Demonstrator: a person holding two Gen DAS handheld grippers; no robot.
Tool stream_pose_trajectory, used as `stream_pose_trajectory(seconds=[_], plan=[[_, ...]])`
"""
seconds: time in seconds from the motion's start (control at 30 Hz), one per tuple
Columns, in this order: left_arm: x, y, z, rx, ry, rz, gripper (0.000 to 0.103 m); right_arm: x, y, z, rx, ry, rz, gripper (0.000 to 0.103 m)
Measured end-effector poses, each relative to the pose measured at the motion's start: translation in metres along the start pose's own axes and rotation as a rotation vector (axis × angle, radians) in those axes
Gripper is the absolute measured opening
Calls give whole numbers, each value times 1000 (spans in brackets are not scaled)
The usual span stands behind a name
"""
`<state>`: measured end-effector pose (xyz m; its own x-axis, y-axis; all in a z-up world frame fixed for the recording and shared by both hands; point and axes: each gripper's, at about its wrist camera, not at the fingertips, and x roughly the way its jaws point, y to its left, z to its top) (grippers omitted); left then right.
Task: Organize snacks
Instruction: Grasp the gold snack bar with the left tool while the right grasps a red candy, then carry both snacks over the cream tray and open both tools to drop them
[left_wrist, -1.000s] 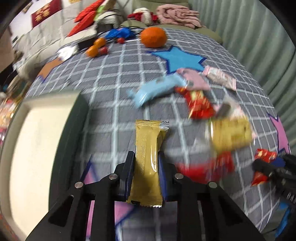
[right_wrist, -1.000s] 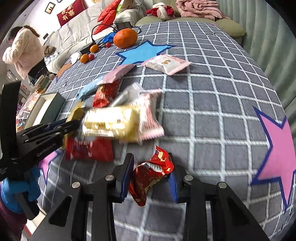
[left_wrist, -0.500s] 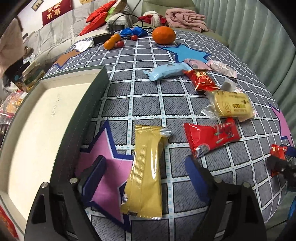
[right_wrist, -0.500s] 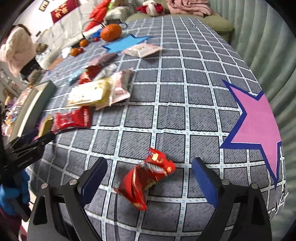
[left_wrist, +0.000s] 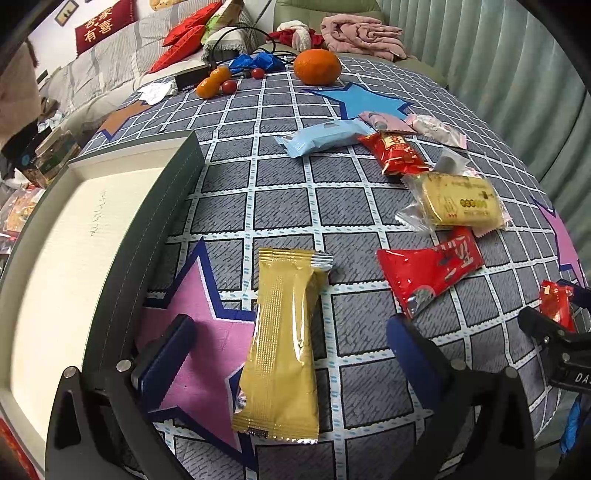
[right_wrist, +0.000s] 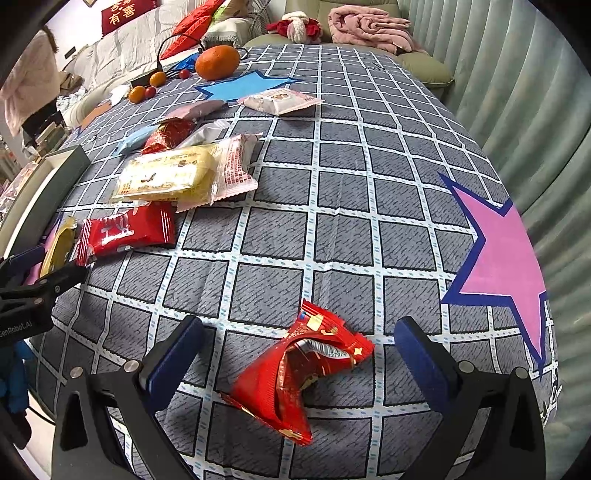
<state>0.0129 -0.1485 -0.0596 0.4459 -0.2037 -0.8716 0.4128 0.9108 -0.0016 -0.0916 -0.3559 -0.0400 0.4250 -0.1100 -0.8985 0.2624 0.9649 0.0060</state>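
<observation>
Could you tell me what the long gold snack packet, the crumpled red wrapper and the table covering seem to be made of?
Gold packet: likely metallised plastic film, satin with a fine embossed grain; crimped silver end seal.
Red wrapper: thin glossy foil-lined film, judging by sharp creases and a silvery inside.
Table covering: seems woven or printed cloth, matte; ribbed texture and soft fold lines, though coated fabric is possible.

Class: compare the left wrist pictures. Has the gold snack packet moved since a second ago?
Yes. The gold snack packet has left the left claw, which had it clamped; it now lies loose beside the pink star, nearer the tray.
</observation>
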Motion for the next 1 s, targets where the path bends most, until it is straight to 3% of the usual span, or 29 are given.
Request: stream_pose_trajectory(seconds=[0.07, 0.1, 0.17, 0.23, 0.27, 0.3, 0.43, 0.63, 0.83, 1.0], plan=[[0, -1, 3, 2, 19, -6, 100, -2, -1, 0, 21, 14, -6, 103], [-2, -3, 4, 10, 19, -9, 90, -3, 0, 0, 24, 12, -2, 101], [-8, -11, 4, 43, 7, -27, 67, -10, 3, 1, 10, -6, 4, 81], [-13, -17, 3, 63, 5, -50, 25, -13, 4, 5, 7, -9, 26, 41], [-14, -18, 3, 63, 9, -60, 25, -14, 2, 6, 12, -7, 39, 32], [-15, -17, 3, 55, 12, -68, 25, -16, -2, 6, 33, -7, 75, 31], [-31, -7, -2, 19, -18, -122, 25, -31, -8, 5, 58, -41, 146, 31], [-61, 13, 1, -14, -81, -134, 25, -51, 4, 13, 47, -71, 207, 31], [-90, 45, 3, -63, -151, -124, 25, -60, 40, 31, 3, -79, 275, 31], [-108, 86, 5, -116, -195, -54, 25, -67, 90, 49, -84, -86, 327, 31]])
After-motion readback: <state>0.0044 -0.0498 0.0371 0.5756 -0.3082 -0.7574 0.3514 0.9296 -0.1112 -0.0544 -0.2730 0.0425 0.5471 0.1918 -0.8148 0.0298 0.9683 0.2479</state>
